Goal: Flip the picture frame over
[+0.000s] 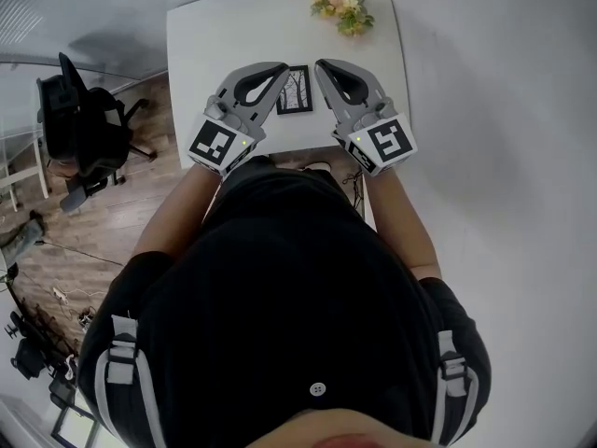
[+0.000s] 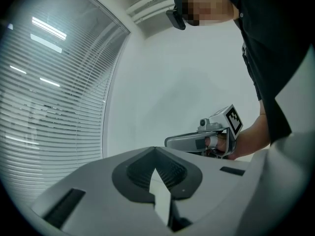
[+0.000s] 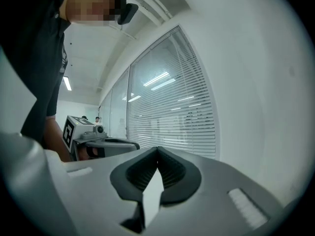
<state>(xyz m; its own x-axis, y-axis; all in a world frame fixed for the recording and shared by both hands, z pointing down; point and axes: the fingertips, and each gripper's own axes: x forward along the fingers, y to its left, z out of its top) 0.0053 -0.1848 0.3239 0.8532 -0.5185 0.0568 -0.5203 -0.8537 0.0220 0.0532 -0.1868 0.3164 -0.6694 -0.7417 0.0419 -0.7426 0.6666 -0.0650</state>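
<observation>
A white table (image 1: 196, 54) stood against a pale wall, with wooden floor (image 1: 93, 241) to its left and slatted blinds (image 2: 49, 82) over the glass. The picture frame (image 1: 296, 90) lay flat on the table, its dark border around a picture of bare branches facing up. Nothing held it.

The left gripper (image 1: 280, 68) was just left of the frame in the head view, and the right gripper (image 1: 322, 65) was just right of it. Their tips slanted in toward the frame's far edge, and the frame showed in the gap between them. Each gripper's own view looked out at wall and blinds, not at the frame. Both pairs of jaws were closed, tip meeting tip, with nothing between them. Each view also caught the other gripper off to the side, a hand wrapped round its handle.

Beyond the frame, at the table's far edge, lay a bunch of flowers (image 1: 341, 9) in pink and yellow. Well to the left of the frame, off the table, a black office chair (image 1: 89, 129) stood on the floor. The person, nearer than the frame, wore a black shirt (image 1: 280, 278).
</observation>
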